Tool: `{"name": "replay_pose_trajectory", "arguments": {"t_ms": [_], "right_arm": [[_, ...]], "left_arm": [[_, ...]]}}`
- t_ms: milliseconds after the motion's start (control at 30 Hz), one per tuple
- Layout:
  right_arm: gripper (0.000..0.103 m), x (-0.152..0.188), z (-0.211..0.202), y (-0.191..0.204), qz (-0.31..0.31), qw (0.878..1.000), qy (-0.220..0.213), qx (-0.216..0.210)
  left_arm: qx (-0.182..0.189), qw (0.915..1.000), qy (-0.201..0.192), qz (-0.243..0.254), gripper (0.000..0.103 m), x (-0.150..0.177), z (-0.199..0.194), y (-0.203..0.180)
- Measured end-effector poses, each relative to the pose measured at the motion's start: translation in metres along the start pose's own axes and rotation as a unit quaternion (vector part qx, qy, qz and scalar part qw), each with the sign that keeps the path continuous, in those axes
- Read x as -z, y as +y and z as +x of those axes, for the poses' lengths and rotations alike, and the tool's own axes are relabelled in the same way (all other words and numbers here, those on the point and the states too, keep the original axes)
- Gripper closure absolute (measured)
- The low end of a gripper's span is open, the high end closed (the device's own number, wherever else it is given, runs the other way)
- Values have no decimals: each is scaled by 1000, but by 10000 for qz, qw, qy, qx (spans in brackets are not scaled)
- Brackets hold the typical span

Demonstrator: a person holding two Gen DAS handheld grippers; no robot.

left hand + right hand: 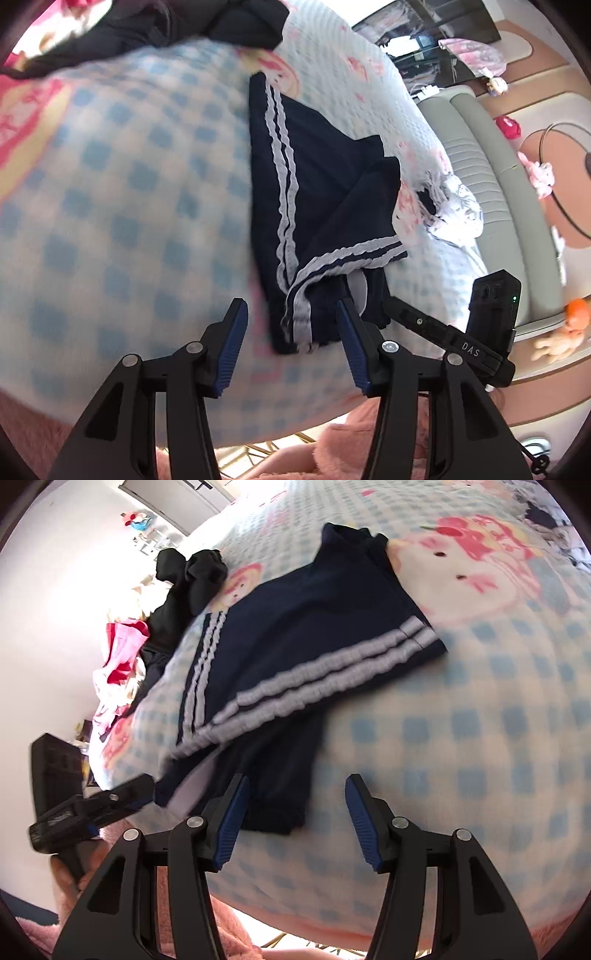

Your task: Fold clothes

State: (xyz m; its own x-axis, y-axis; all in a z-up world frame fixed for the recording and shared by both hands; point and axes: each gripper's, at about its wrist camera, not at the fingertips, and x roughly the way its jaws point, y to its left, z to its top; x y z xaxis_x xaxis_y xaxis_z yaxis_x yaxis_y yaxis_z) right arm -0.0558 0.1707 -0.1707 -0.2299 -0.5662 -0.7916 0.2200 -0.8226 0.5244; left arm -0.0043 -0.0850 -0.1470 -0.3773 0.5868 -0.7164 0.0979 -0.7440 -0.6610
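A: Where's the navy striped top sitting?

B: On the checked blanket, long axis running away from both grippers. Left gripper is spread around its near hem and closest; right gripper is spread too, with that hem by its left finger. Black clothes are piled beyond, well clear.
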Motion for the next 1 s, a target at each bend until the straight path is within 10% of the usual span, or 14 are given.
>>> {"name": "replay_pose_trajectory", "arguments": {"t_ms": [133, 300, 500, 667, 1000], "right_arm": [[69, 0, 23, 3, -182, 9993, 305, 91], [88, 14, 3, 11, -302, 9995, 21, -4], [90, 33, -38, 23, -228, 9991, -348, -102], [84, 50, -7, 1, 333, 9991, 238, 71], [72, 47, -10, 19, -110, 9993, -8, 358]], "left_arm": [[-287, 9994, 168, 65, 53, -3, 21, -4], [-231, 9988, -115, 423, 84, 3, 7, -25], [-168, 9965, -45, 820, 83, 10, -6, -41], [-401, 9967, 604, 366, 69, 16, 14, -8], [-1056, 9880, -55, 1130, 52, 21, -4, -32]]}}
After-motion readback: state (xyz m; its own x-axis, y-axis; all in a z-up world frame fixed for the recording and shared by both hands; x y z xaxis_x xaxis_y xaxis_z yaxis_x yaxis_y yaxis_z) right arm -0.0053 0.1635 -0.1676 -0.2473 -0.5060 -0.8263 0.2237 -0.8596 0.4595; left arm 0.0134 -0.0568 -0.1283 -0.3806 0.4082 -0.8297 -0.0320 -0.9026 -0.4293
